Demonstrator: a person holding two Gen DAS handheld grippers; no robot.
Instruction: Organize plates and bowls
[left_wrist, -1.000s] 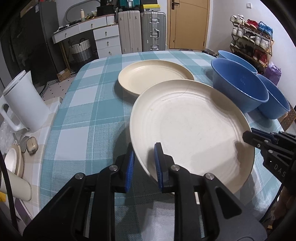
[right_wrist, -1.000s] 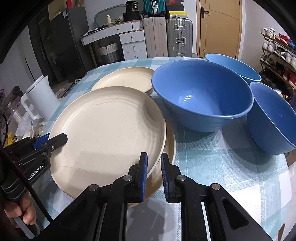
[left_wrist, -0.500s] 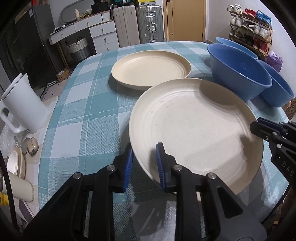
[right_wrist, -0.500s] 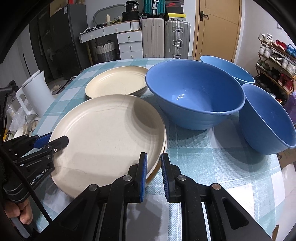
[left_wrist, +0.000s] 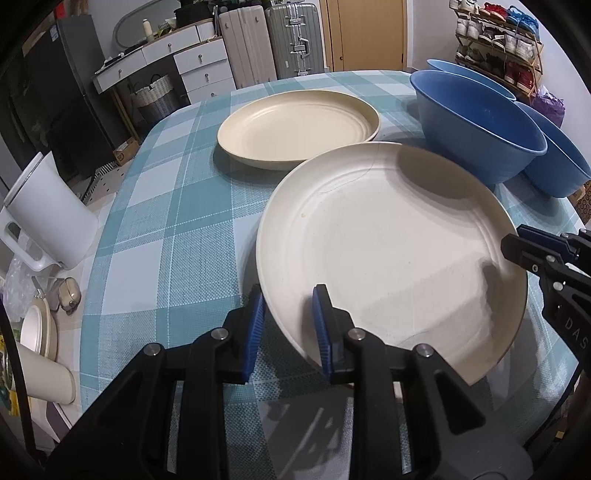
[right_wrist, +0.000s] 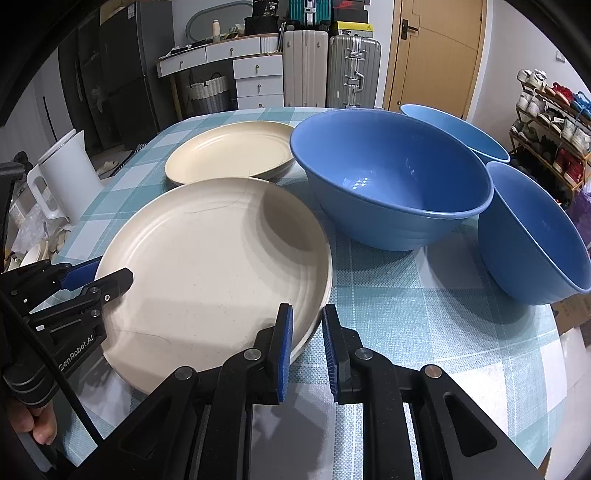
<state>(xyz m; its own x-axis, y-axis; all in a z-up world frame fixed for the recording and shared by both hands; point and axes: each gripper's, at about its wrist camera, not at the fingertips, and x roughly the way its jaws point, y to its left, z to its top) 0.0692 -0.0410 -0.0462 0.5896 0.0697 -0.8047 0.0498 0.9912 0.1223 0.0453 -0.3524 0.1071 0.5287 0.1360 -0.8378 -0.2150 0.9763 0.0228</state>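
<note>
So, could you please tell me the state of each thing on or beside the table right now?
Near plate: empty, rim between both claws.
Far plate: empty, flat on the tablecloth.
Front bowl: upright, empty.
Right bowl: empty.
Far bowl: upright, inside mostly hidden.
Kettle: upright, lid down.
Left claw: around the rim, grip unclear.
Right claw: shut on the rim.

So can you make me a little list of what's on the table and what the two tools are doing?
near plate: cream, empty, between both tools
far plate: cream, empty, behind the near plate
blue bowls: three, empty, to the right of the plates
left tool: near plate's rim sits between its pads
right tool: shut on the near plate's other side
white jug: beside the table, on the left
</note>
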